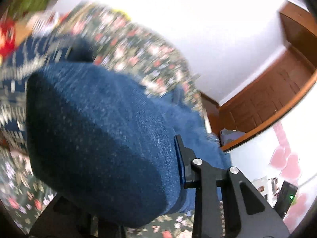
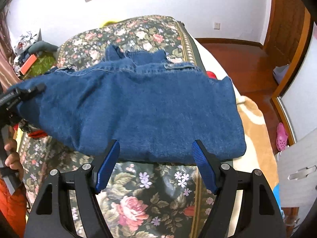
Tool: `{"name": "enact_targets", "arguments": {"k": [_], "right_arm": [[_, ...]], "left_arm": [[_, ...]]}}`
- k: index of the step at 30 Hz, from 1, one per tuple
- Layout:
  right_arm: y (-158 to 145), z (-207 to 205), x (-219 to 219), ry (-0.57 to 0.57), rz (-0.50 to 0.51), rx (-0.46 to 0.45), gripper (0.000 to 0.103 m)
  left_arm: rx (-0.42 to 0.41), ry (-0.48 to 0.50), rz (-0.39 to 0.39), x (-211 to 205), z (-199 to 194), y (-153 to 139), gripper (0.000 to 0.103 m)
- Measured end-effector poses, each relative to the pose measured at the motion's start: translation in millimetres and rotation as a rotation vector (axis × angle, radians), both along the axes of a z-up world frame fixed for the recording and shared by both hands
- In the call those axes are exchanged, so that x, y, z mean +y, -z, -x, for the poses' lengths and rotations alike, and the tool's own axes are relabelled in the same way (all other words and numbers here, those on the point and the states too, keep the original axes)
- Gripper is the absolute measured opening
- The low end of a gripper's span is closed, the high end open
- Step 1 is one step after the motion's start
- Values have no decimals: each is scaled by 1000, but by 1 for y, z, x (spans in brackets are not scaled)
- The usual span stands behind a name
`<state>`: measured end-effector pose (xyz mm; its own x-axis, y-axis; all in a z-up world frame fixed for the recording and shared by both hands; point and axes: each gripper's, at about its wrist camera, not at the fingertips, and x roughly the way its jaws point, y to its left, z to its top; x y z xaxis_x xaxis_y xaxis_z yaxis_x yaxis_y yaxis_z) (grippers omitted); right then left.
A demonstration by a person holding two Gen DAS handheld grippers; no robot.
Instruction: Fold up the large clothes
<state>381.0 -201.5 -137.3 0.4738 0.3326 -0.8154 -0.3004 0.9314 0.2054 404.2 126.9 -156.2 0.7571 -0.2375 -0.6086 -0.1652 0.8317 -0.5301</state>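
Floral bedspread (image 2: 138, 198) under jeans (image 2: 148, 109); slipper (image 2: 281, 136) aside.

- The jeans (image 2: 138, 103) lie across the bed (image 2: 142, 194), folded, their long side running left to right in the right wrist view
- Behind the jeans, more of the bed reaches back to the wall (image 2: 158, 0)
- The right gripper (image 2: 156, 148) stands at the near edge of the jeans, one finger on either side of a stretch of that edge, not touching it
- The left gripper (image 2: 29, 91) is at the left end of the jeans, cloth between its fingers
- Right of the jeans, a blanket (image 2: 255, 123) lies on the bed; beyond it, the floor (image 2: 237, 47) and a slipper (image 2: 281, 136)
- Left of the jeans, a heap of things (image 2: 29, 49) lies by the wall
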Motion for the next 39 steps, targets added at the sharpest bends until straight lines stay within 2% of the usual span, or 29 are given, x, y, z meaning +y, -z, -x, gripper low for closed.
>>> {"name": "enact_targets", "arguments": {"k": [1, 2, 7, 9, 13, 16, 19, 23, 26, 29, 34, 39], "right_arm": [[-6, 1, 1, -4, -4, -8, 72], [-11, 1, 3, -7, -4, -18, 72], [-34, -1, 26, -55, -20, -69, 75], [-37, 0, 39, -73, -29, -85, 80], [-27, -3, 85, -164, -56, -57, 81], [-8, -4, 127, -233, -45, -10, 81], [17, -1, 167, -308, -16, 38, 81], [44, 4, 187, -335, 42, 62, 81], [51, -1, 179, -346, 9, 117, 81], [45, -5, 154, -324, -55, 153, 81], [25, -11, 71, -143, -116, 96, 81], [16, -9, -5, 31, -92, 62, 81]], "left_arm": [[-28, 12, -14, -6, 2, -13, 28], [-52, 20, -28, -11, 6, -25, 23], [-194, 59, -91, -16, 44, -79, 19], [-236, 36, -104, -12, 59, -92, 18], [-274, -37, -178, 5, 86, -107, 17], [-253, -81, -239, 20, 88, -108, 17], [-219, -101, -236, 36, 79, -93, 17], [-175, -80, -252, 30, 74, -68, 17], [-160, -54, -298, 14, 76, -57, 17], [-166, -18, -328, -6, 66, -59, 17], [-155, 80, -383, -47, 35, -49, 17], [-112, 230, -458, -119, 14, -24, 17]]}}
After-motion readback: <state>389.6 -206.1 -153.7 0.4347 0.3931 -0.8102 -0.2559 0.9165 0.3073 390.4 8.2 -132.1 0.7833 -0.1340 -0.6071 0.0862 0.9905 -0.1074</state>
